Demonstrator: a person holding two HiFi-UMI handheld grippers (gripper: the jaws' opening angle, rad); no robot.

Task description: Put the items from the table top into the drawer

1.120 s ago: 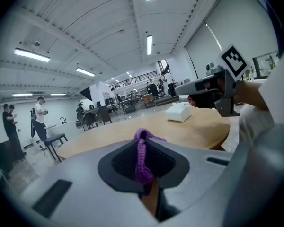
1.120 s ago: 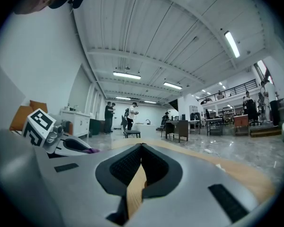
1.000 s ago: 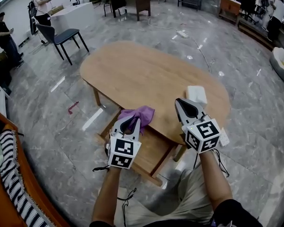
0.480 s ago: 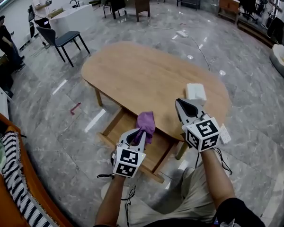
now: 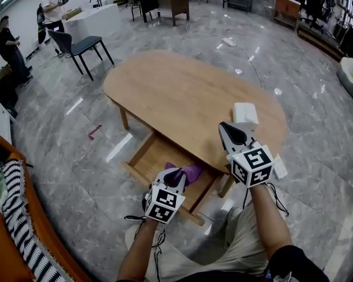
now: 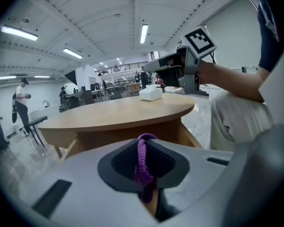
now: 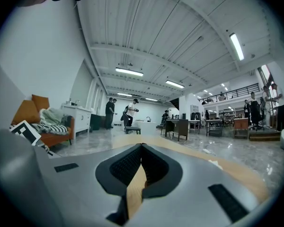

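Note:
The purple cloth hangs from my left gripper, which is shut on it low over the open wooden drawer under the table's near edge. In the left gripper view a fold of the purple cloth is pinched between the jaws of the left gripper. My right gripper is shut and empty, level above the near rim of the oval wooden table. A white box lies on the table just beyond it. From the left gripper view, the white box shows beside the right gripper.
The person's knees are just below the drawer front. A dark chair stands off the table's far left, with people beyond it. An orange sofa with striped cloth fills the near left. A white object lies on the floor by the table's right end.
My left gripper has sunk and come nearer with the purple cloth, from table-edge height down to the open drawer. The right gripper has stayed still.

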